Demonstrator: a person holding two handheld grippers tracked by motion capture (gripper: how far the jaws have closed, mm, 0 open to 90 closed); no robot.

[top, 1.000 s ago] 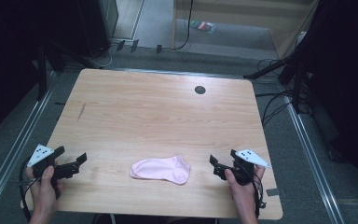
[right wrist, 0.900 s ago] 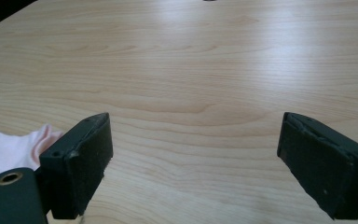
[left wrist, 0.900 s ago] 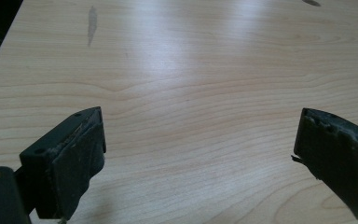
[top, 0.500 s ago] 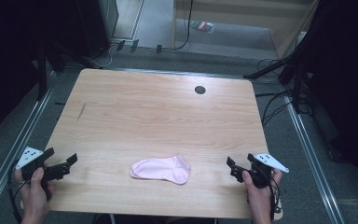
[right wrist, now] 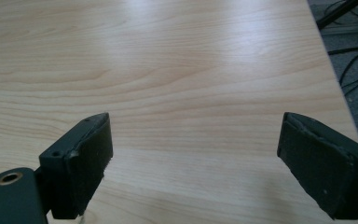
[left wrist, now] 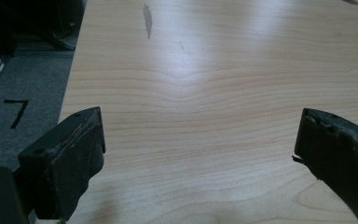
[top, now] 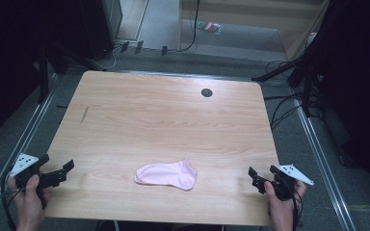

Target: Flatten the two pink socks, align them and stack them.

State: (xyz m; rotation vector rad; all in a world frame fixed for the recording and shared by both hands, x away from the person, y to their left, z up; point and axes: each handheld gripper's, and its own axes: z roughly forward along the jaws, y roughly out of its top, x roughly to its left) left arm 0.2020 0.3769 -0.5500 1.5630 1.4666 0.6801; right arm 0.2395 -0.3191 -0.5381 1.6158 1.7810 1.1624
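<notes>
So far nothing gripped: sock (top: 166, 174) lies flat near the table's (top: 164, 115) front edge, midway between left gripper (top: 60, 173) and right gripper (top: 257, 179), both gaping wide at the front corners, pickup undone.

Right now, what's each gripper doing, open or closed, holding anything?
Left gripper: open, holding nothing.
Right gripper: open, holding nothing.

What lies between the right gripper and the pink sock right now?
Nothing but bare wooden table. In the high view the stretch from the right gripper to the pink sock holds no other item.
</notes>
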